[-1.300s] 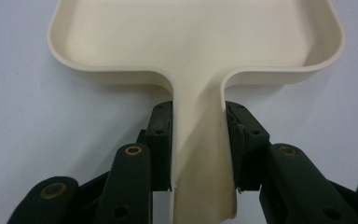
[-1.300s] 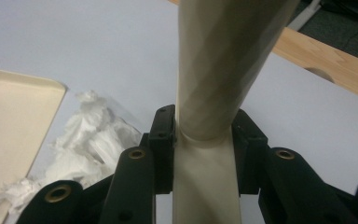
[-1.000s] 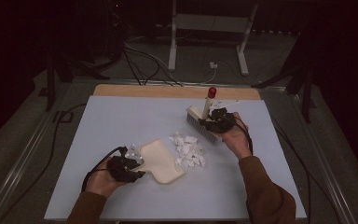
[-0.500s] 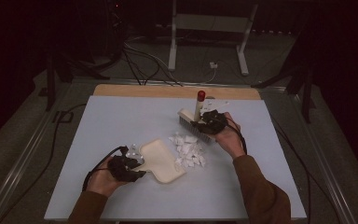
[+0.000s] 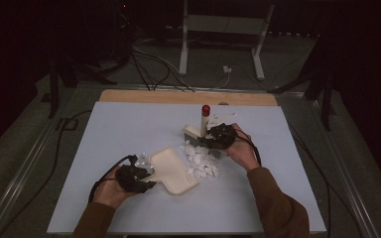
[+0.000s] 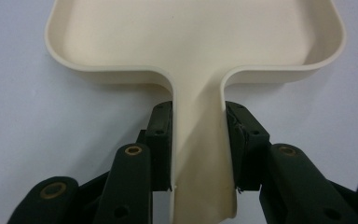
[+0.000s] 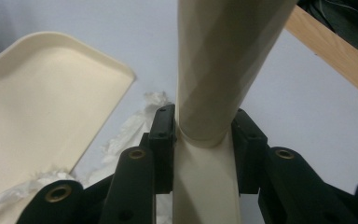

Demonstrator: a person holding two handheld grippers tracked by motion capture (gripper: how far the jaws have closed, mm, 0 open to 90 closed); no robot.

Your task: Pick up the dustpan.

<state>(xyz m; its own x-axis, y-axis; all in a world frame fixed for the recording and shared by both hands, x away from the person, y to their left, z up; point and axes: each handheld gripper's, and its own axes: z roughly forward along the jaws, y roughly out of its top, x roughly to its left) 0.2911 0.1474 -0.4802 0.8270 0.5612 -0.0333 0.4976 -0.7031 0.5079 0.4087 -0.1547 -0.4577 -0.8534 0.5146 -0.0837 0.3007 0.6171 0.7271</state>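
Dustpan (image 5: 172, 170), cream plastic, smooth and shallow with rounded corners, lying flat on pale blue table (image 5: 129, 124); narrow handle clamped between left claw (image 5: 146, 179) jaws. Brush (image 5: 198, 130), cream handle with red tip, bristled head down beside heap of white shredded paper scraps (image 5: 201, 162), gripped by right claw (image 5: 213, 141), jaws clenched on round, tapering handle. Scraps light, crumpled, loosely piled just beside dustpan's open lip.

Likely step: sweeping scraps into pan. Best done with lip pressed flat to table, pan held steady, bristles drawn in short low strokes toward lip, gently, since flimsy shreds could scatter.
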